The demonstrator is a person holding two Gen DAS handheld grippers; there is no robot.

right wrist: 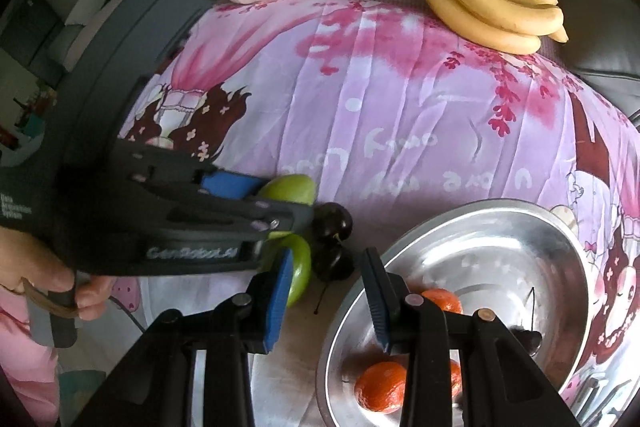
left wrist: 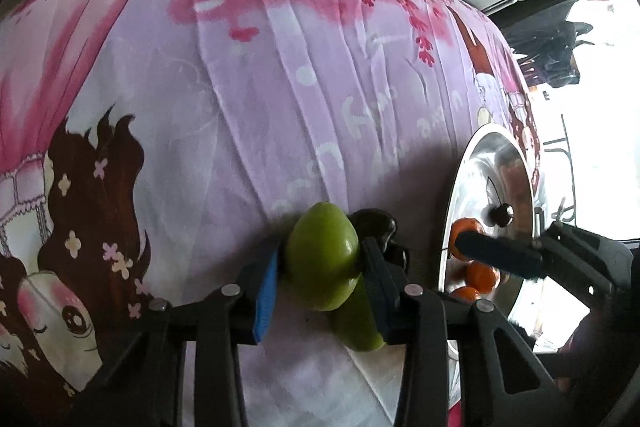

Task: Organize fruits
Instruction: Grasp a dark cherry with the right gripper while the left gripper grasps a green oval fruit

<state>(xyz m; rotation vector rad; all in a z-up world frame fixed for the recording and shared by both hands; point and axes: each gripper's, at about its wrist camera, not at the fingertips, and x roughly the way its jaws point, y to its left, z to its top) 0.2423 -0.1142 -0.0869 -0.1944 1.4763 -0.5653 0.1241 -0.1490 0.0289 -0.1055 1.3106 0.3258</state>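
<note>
Left claw [left wrist: 320, 263]: we squeeze it on a round green fruit [left wrist: 322, 255].
Right claw [right wrist: 328, 295]: narrow and holding nothing, over the near rim of the shiny metal bowl [right wrist: 520, 227].
Done: small orange fruits [right wrist: 380, 385] and a dark cherry [right wrist: 530, 341] sit in the bowl.
Left to do: a second green fruit [right wrist: 300, 273] and two dark cherries [right wrist: 332, 223] lie on the pink cartoon bedsheet [right wrist: 400, 107], just left of the bowl.
Far away: the yellow bananas [right wrist: 492, 7] wait too.

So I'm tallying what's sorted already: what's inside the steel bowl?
The steel bowl holds orange tangerines, at least three, and one dark cherry with its stem. The right gripper hangs above the rim and covers part of the bowl's floor, so more may be hidden.
</note>
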